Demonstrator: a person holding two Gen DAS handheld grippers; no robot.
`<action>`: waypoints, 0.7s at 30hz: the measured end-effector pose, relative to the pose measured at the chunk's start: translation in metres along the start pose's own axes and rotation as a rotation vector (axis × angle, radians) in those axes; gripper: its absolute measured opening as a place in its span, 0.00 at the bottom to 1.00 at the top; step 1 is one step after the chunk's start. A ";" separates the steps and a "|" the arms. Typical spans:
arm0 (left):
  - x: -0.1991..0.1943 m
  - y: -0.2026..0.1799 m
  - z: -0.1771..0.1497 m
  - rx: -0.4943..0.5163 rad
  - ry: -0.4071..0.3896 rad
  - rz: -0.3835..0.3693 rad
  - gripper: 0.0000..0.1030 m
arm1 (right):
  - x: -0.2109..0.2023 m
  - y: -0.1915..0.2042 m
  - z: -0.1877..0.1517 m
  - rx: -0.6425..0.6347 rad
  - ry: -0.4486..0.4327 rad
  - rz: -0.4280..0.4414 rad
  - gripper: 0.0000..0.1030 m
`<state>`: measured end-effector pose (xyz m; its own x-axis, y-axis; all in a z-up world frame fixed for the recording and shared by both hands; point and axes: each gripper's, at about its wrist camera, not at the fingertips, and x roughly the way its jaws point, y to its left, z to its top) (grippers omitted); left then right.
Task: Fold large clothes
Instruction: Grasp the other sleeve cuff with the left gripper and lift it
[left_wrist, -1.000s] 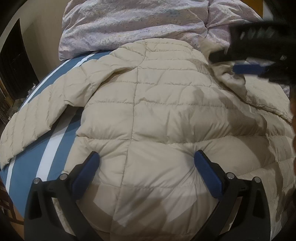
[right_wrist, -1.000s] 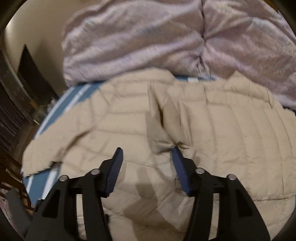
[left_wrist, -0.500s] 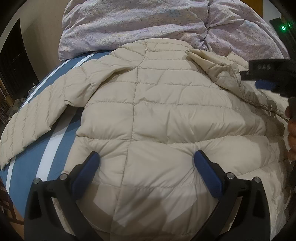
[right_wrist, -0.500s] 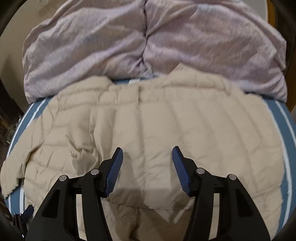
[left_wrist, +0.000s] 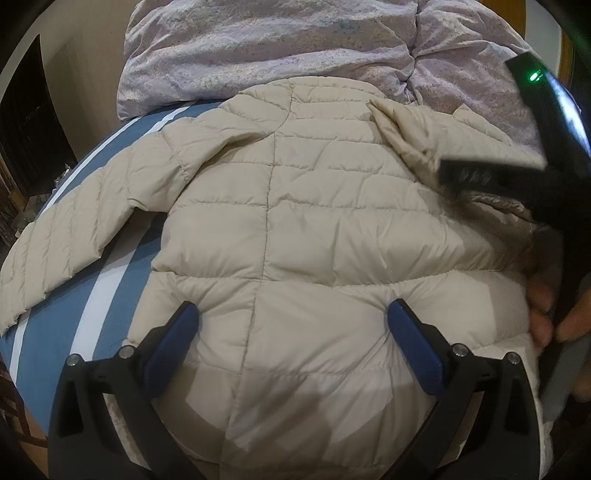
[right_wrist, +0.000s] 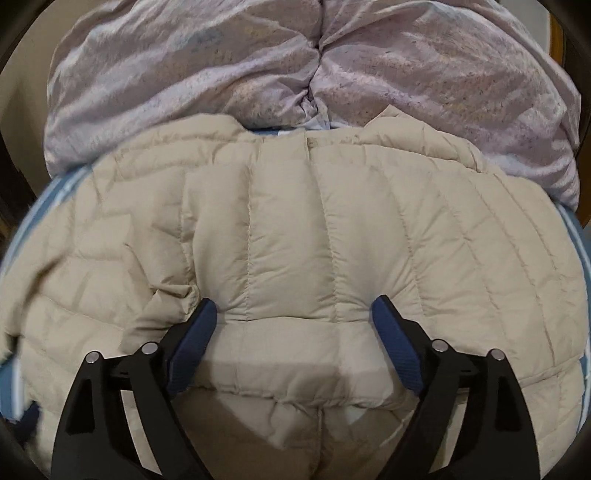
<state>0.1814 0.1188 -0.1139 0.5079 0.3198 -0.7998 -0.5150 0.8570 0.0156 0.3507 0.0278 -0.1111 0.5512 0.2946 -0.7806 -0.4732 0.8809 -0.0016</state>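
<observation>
beige puffer jacket (left_wrist: 295, 221) lies back-up across the blue striped bed (left_wrist: 66, 325), collar at 12 o'clock touching the lilac duvet (left_wrist: 258, 48), one sleeve out at 9 o'clock, left gripper (left_wrist: 291, 321) and right gripper (right_wrist: 291, 314) both spread wide, tips pressing into the jacket, pinching nothing.

Beige quilted jacket (right_wrist: 295, 236), spread flat; right gripper (right_wrist: 293, 314) spread wide on near hem; lilac duvet (right_wrist: 258, 74) far.

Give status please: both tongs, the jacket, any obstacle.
Left tongs open, pressing jacket. Right tongs open, pressing folded sleeve. Lilac duvet touches the collar.
</observation>
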 end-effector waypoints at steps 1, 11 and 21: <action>0.000 0.000 0.000 0.000 0.000 -0.002 0.98 | 0.002 0.004 -0.001 -0.016 0.007 -0.023 0.89; -0.016 0.025 0.004 -0.016 0.002 -0.032 0.98 | 0.011 -0.004 -0.002 0.024 0.034 -0.008 0.99; -0.051 0.137 0.013 -0.138 -0.050 0.216 0.98 | 0.010 -0.006 -0.002 0.040 0.032 0.014 0.99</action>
<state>0.0941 0.2252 -0.0631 0.4076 0.5115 -0.7564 -0.7024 0.7050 0.0982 0.3575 0.0243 -0.1202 0.5224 0.2960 -0.7997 -0.4527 0.8910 0.0341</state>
